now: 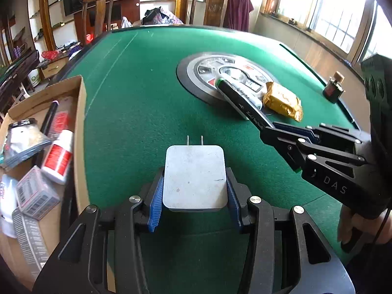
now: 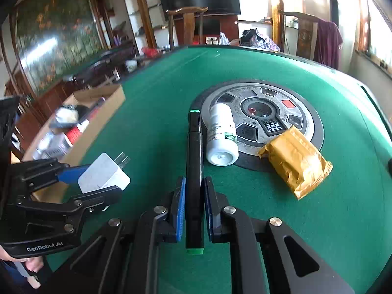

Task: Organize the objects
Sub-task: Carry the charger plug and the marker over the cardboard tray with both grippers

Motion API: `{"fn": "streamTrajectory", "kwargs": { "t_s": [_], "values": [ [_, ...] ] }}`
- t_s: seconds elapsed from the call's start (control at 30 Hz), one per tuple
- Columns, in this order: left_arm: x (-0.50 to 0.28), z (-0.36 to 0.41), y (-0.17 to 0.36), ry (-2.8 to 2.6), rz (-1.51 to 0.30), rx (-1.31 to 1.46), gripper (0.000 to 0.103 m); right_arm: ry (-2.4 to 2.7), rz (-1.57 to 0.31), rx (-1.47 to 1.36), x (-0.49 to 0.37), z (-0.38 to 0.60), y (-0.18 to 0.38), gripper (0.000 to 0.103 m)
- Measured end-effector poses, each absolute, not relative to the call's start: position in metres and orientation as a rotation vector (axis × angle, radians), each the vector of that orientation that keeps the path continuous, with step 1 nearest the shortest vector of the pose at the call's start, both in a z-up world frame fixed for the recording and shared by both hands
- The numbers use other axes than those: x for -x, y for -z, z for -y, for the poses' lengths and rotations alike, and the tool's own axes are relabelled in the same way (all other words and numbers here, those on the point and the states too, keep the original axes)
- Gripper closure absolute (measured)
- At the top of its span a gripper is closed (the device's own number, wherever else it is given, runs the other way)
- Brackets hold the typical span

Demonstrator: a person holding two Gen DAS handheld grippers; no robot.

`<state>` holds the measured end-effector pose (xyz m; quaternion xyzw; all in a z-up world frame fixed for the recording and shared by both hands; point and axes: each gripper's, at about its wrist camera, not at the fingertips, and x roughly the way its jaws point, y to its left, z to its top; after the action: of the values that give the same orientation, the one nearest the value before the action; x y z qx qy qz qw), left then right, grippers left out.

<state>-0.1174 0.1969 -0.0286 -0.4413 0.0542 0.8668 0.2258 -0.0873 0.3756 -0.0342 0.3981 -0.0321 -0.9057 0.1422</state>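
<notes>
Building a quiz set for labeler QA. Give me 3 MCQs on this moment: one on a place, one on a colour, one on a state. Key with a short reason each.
1. Where does the white bottle lie?
A. in the cardboard box
B. on the green table, partly on the round centre panel
C. in the left gripper

2. What colour is the crinkled packet beside the bottle?
A. gold
B. red
C. blue

3. What is the right gripper doing?
A. open, holding nothing
B. shut on the black marker
C. shut on the white charger

Key: B, the bottle lies on its side across the edge of the centre panel; A, its wrapper is gold-brown; B, the blue pads clamp the black marker, while the white charger sits in the left gripper.
</notes>
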Motion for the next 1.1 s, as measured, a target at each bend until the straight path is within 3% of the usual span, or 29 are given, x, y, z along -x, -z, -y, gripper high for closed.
{"fn": "streamTrajectory", "kwargs": {
  "t_s": [0.27,1.1],
  "values": [
    [0.105,-0.171,0.011,-2.400,-0.088,1.176,0.059,2.590,0.244,-1.079,0.066,-0.359,0.023,0.091],
    [0.085,-0.036,-0.019,-2.548,0.172,1.086,0.058,2.437,0.087,-1.044,0.054,-0.230,-0.006,0.090]
  ]
}}
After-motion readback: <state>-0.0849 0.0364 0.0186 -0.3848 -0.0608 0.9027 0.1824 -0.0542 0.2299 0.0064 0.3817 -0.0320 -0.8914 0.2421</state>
